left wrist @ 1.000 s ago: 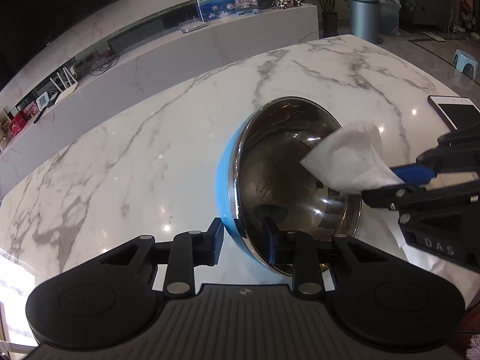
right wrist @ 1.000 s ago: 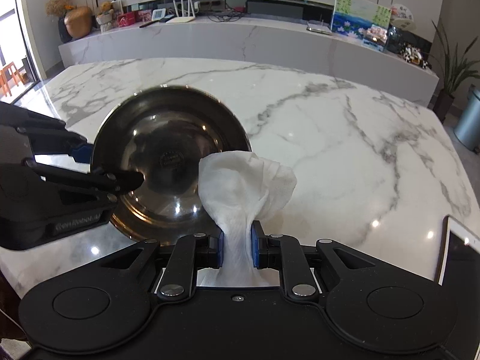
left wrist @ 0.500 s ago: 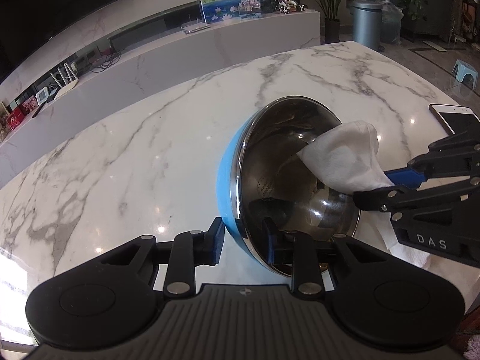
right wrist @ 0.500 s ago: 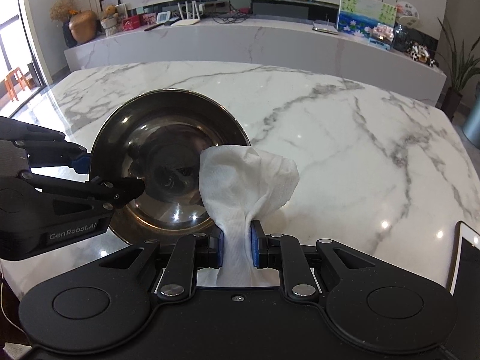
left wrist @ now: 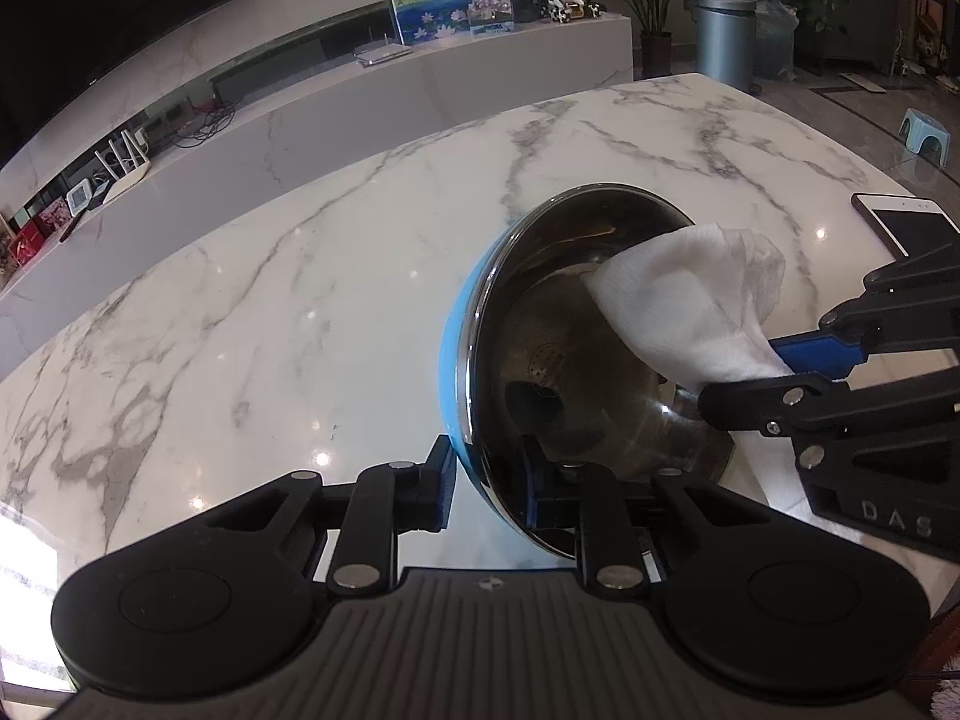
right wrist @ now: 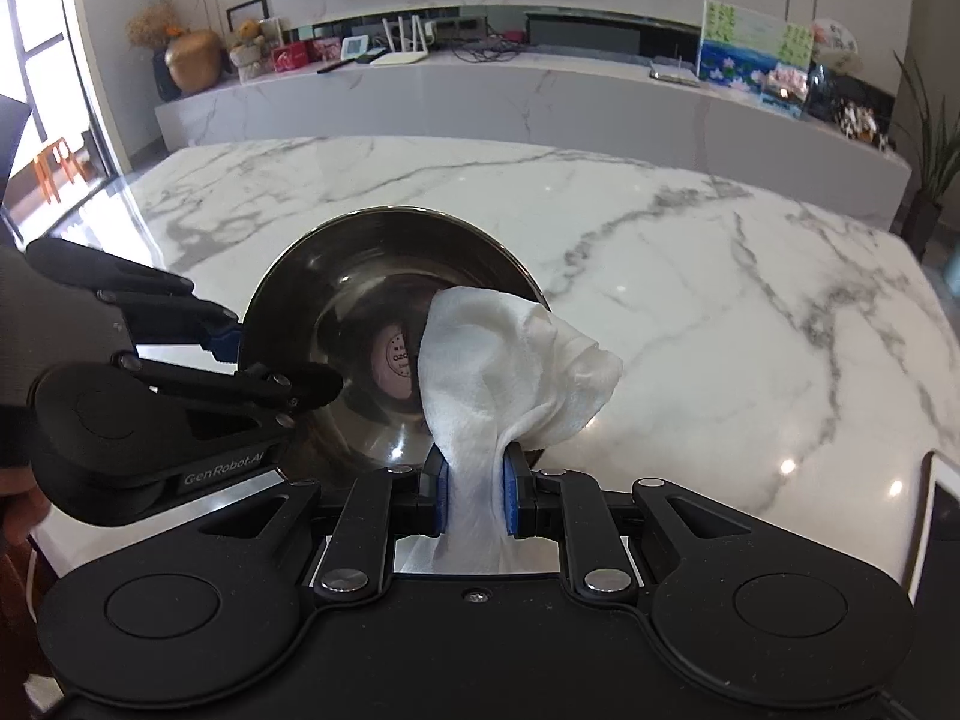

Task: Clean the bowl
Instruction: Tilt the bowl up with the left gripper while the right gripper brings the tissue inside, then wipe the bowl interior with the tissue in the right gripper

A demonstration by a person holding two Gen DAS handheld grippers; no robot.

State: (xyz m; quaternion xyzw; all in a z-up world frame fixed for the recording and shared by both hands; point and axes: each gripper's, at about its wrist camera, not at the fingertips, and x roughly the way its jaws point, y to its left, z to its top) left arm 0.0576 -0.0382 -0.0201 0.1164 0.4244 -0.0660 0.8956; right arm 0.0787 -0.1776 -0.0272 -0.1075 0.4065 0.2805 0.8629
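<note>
A steel bowl [left wrist: 558, 324] with a blue outside is tilted on its side over the marble table [left wrist: 252, 312], its opening facing right. My left gripper [left wrist: 487, 489] is shut on the bowl's near rim; it also shows in the right wrist view [right wrist: 264, 360]. My right gripper [right wrist: 474, 489] is shut on a white cloth [right wrist: 504, 366]. The cloth's free end reaches into the bowl [right wrist: 360, 312] and touches its inner wall. In the left wrist view the cloth [left wrist: 690, 294] comes in from the right, held by the right gripper [left wrist: 774, 369].
A white phone [left wrist: 900, 222] lies on the table at the right edge. A long low marble cabinet [right wrist: 540, 102] with pictures, routers and ornaments runs behind the table. A grey bin [left wrist: 723, 36] and plants stand on the floor beyond.
The right gripper has pushed the cloth further into the bowl, from outside the rim to the inner wall. The left gripper still holds the tilted bowl.
</note>
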